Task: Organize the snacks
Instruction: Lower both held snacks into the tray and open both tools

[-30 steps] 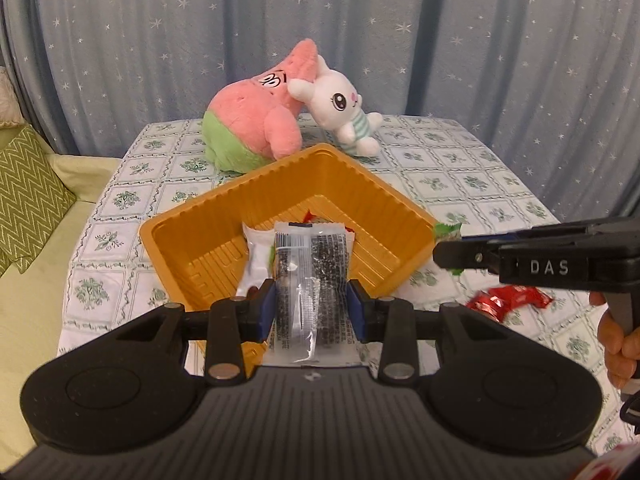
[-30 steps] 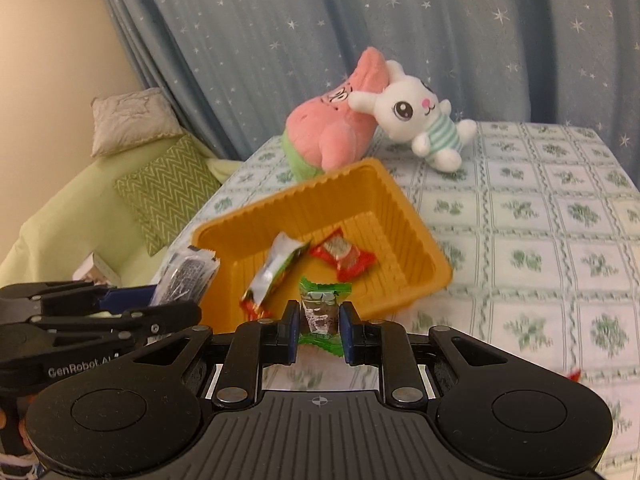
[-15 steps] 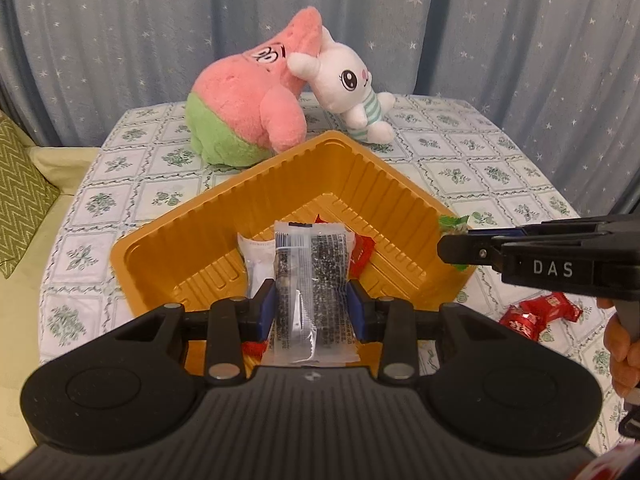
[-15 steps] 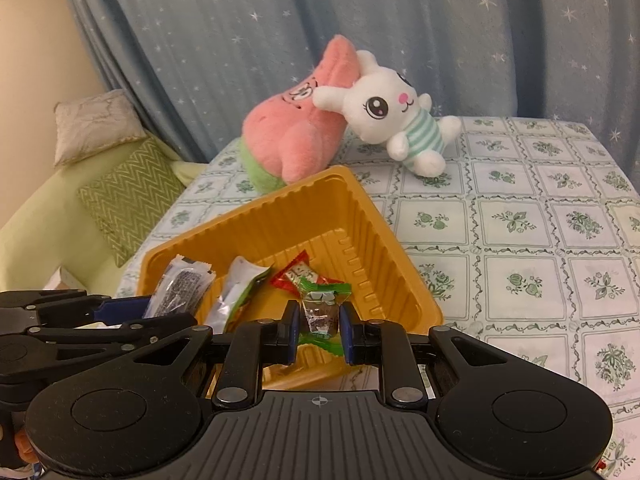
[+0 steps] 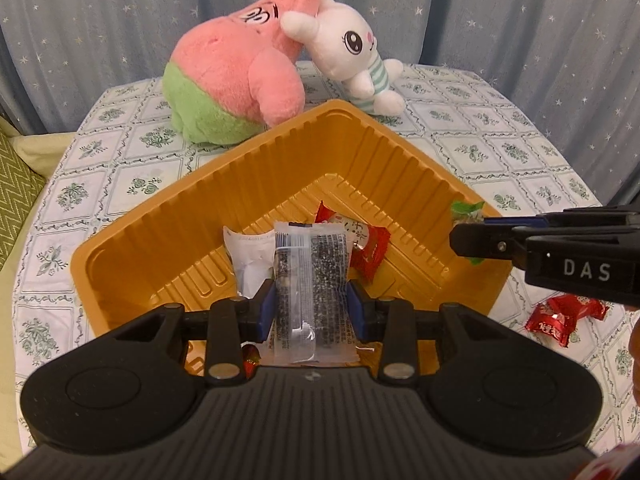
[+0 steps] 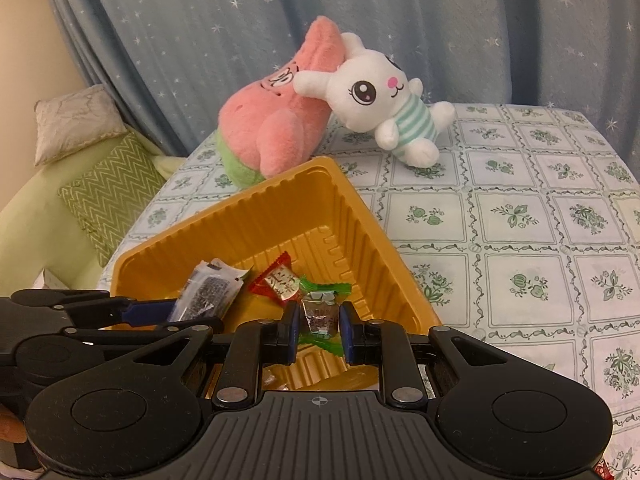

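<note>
An orange plastic tray (image 5: 280,184) sits on the patterned tablecloth and also shows in the right wrist view (image 6: 280,216). My left gripper (image 5: 311,304) is shut on a clear packet of dark seeds (image 5: 310,276), held over the tray's near side; it also shows in the right wrist view (image 6: 208,292). My right gripper (image 6: 319,328) is shut on a green-wrapped candy (image 6: 320,312) over the tray's right part. A red candy (image 5: 366,246) and a white packet (image 5: 250,256) lie in the tray.
A pink star plush (image 5: 240,72) and a white rabbit plush (image 5: 352,56) sit behind the tray. A red candy (image 5: 560,318) lies on the cloth at the right. A green zigzag cushion (image 6: 108,196) lies on the sofa at the left.
Both grippers have moved forward over the tray, each still holding its snack. The tray and plush toys look larger and nearer.
</note>
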Demonstrator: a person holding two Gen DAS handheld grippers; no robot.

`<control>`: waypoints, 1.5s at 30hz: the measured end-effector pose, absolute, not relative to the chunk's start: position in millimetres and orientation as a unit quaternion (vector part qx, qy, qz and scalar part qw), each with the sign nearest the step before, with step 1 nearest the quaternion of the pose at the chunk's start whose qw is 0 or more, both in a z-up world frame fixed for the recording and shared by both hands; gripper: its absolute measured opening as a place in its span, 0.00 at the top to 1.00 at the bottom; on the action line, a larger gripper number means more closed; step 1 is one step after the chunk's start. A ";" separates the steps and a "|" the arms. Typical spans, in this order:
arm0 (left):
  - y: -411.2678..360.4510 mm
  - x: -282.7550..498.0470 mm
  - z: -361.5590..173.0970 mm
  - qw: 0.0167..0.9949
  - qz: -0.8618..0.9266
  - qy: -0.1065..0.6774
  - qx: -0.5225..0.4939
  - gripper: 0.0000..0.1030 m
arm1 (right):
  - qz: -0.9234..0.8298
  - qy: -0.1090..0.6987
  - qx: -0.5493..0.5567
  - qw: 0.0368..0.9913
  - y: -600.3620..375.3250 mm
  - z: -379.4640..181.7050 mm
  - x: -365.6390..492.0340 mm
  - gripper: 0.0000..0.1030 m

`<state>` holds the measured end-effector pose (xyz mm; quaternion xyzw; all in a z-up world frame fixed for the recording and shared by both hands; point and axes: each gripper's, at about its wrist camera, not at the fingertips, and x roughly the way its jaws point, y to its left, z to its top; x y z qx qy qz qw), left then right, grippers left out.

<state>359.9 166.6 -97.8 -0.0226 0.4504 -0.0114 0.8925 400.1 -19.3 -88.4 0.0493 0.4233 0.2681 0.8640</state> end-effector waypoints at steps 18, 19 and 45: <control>171.4 368.4 -102.3 0.892 -0.023 0.451 -0.030 0.67 | 0.264 0.435 0.049 0.860 -17.8 -98.4 412.3 0.79; 173.1 367.0 -100.7 0.893 -0.023 0.449 -0.032 0.67 | 0.264 0.435 0.049 0.859 -17.5 -98.9 412.9 0.79; 196.4 350.7 -90.8 0.892 0.006 0.448 -0.057 0.61 | 0.284 0.436 0.030 0.853 4.4 -103.3 421.3 0.70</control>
